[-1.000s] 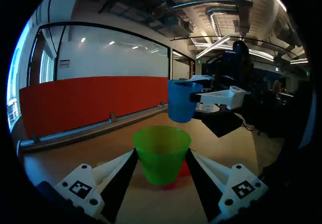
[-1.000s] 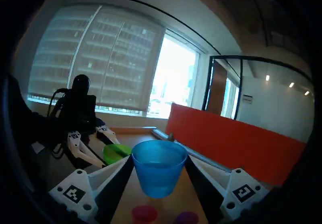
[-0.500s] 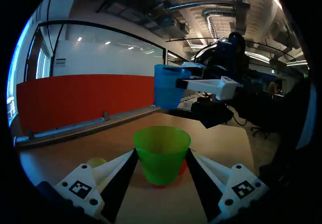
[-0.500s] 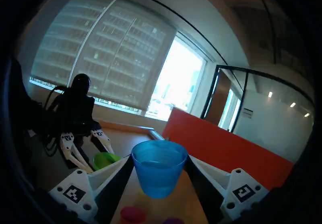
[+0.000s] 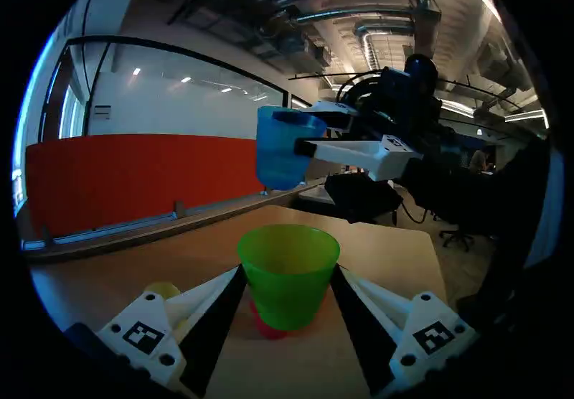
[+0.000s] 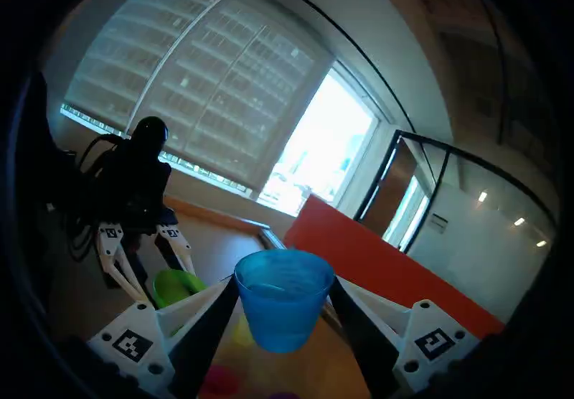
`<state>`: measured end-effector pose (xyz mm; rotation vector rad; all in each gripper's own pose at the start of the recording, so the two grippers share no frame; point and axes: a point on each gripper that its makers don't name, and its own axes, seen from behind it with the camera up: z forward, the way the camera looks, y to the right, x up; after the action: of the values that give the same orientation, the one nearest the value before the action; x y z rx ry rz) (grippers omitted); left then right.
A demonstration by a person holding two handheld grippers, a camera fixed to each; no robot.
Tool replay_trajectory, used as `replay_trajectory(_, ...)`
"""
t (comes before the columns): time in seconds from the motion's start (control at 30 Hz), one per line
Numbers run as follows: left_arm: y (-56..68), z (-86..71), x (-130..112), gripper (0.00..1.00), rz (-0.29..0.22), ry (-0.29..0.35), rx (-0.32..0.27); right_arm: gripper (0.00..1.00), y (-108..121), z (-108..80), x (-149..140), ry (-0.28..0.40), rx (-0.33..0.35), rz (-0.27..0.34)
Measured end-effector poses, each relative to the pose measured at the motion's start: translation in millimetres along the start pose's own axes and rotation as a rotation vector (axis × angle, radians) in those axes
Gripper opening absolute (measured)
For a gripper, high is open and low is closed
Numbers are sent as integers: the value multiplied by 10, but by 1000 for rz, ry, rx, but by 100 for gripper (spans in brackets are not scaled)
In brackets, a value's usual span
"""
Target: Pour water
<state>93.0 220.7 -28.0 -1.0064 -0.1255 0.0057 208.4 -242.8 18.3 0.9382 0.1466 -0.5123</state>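
Left gripper [image 5: 288,271] is clamped on a green cup [image 5: 288,288], one finger pressed against each side. The cup stands upright between them. Whether its base touches the table [image 5: 387,241] I cannot tell. Just behind the cup's foot, low between the fingers, a small red thing [image 5: 264,327] peeks out. Out past the left finger lies a small yellow thing [image 5: 163,290].

Farther out and higher than the green cup's rim, a little toward the left finger, the right gripper [image 5: 307,130] holds a blue cup [image 5: 280,151]. The blue cup is near upright, well above the table and apart from the green cup. Behind them a red wall panel [image 5: 129,176] runs along the far edge of the table, with pipes [image 5: 359,11] on the ceiling overhead.

From the right gripper view, the right gripper's fingers squeeze the blue cup from both sides, and water [image 6: 281,289] shows inside it below the rim. Below the cup are two blurred spots, one yellow and one pink, too vague to name. Beyond the left finger, lower and farther off, the left gripper holds the green cup. Past that are slatted blinds [image 6: 194,97] and a bright window [image 6: 323,148].
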Motion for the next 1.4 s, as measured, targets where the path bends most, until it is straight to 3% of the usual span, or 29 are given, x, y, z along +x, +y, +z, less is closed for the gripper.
replay_trajectory(0.4,74,54,-9,83,6,-1,-20,91,24,61,52,2,2,-54)
replay_trajectory(1.4,191,80,61,84,26,5,-50,91,75,127,151,-9,-27,-315)
